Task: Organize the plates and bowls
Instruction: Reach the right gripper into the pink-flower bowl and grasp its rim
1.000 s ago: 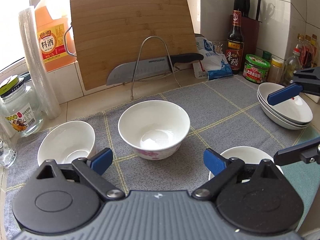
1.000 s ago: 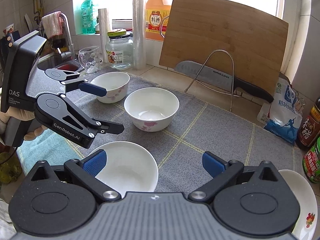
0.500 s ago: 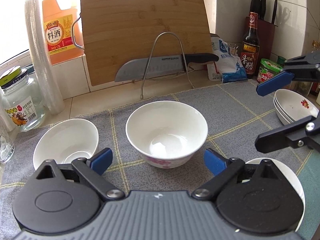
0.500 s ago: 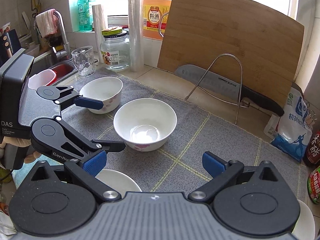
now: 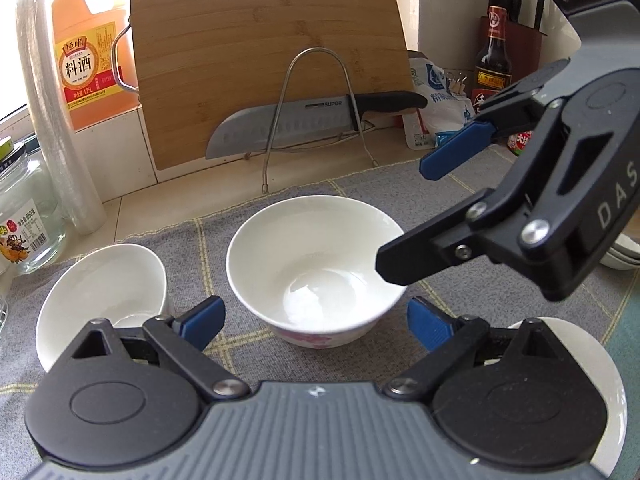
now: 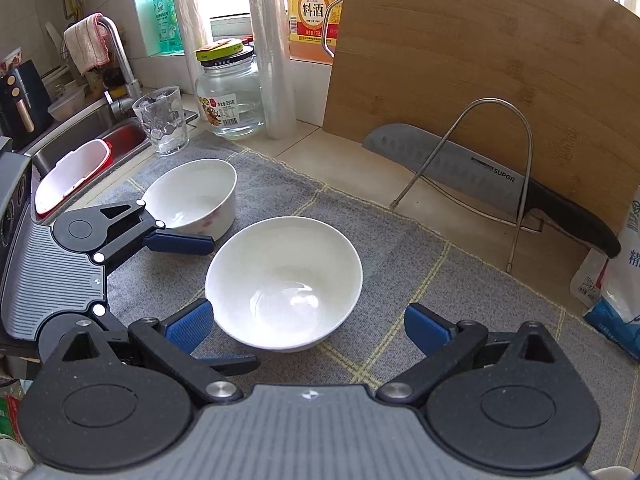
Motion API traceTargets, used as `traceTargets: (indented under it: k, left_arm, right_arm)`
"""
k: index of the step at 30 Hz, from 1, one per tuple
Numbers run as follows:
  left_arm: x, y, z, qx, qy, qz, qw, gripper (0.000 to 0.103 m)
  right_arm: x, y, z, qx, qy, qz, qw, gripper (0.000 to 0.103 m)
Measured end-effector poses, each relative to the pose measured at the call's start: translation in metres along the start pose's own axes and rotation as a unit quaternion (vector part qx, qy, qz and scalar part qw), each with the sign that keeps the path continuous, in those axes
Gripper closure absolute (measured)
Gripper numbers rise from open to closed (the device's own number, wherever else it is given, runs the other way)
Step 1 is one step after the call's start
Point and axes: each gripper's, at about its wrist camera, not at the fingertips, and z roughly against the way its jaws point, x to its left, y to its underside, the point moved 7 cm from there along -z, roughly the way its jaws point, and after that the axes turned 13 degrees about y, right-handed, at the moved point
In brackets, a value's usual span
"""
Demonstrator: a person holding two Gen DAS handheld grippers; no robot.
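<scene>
the left gripper hangs over the grey checked mat on the bench, its jaws spread wide with nothing between the blue pads. just beyond them, at 12 o'clock in the left wrist view, the middle bowl stands upright and empty, white with a pink flower print low on its wall. a second bowl of the same kind sits at 9 o'clock of it, near but apart, partly behind the left gripper's finger. at 4 o'clock, a white dish shows only as a rim under the gripper body.

the right gripper comes in from 3 o'clock in the left wrist view, and its jaws are spread too. in its own view the middle bowl lies just ahead of the pads and toward the left one, which looks close to the rim; contact cannot be told. one black finger crosses in front of the bowl's right rim in the left wrist view.

at 12 o'clock behind the mat a wooden cutting board leans upright, with a knife resting in a wire stand before it. a glass jar and a drinking glass stand at 10 o'clock in the right wrist view, near the sink.
</scene>
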Motion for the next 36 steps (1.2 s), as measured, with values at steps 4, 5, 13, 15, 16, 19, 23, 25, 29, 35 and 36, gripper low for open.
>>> traceTargets:
  k: [4,5,13,15,16,19,23,25,29,35,36]
  left_arm:
    - [0.000,-0.001,-0.005,0.003,0.003,0.001,1.0000,0.006]
    - [0.001,-0.001,-0.007,0.004,0.004,0.002,1.0000,0.006]
    - [0.005,-0.002,-0.009,0.002,0.013,0.008,0.9999,0.007]
    - [0.005,-0.002,-0.009,0.001,0.017,0.009,0.9998,0.008]
    - [0.005,-0.002,-0.009,0.000,0.019,0.009,0.9998,0.008]
    - [0.005,-0.003,-0.009,-0.002,0.023,0.007,0.9997,0.009]
    - [0.005,-0.003,-0.009,-0.001,0.026,0.004,0.9996,0.009]
    - [0.004,-0.003,-0.008,-0.001,0.026,0.003,0.9996,0.009]
    - [0.005,-0.003,-0.009,-0.001,0.028,0.003,0.9996,0.009]
    - [0.005,-0.004,-0.008,0.000,0.027,0.003,0.9996,0.009]
    - [0.005,-0.004,-0.008,0.000,0.027,0.004,0.9996,0.009]
  right_arm:
    - [0.002,-0.006,-0.014,0.008,-0.010,0.001,1.000,0.001]
    - [0.003,-0.007,-0.018,0.010,-0.012,0.002,1.000,0.001]
    - [0.005,-0.013,-0.042,0.024,-0.025,0.000,0.999,0.010]
    - [0.004,-0.014,-0.045,0.027,-0.028,-0.003,0.999,0.012]
    - [0.005,-0.015,-0.047,0.027,-0.030,-0.004,0.999,0.013]
    - [0.005,-0.016,-0.050,0.028,-0.033,-0.005,0.999,0.017]
    - [0.007,-0.019,-0.053,0.028,-0.041,-0.008,0.999,0.022]
    - [0.007,-0.020,-0.053,0.029,-0.040,-0.006,0.999,0.023]
    - [0.007,-0.020,-0.055,0.031,-0.044,-0.005,0.999,0.023]
    - [0.007,-0.022,-0.061,0.038,-0.050,-0.005,0.998,0.026]
    - [0.006,-0.022,-0.061,0.040,-0.051,-0.007,0.998,0.027]
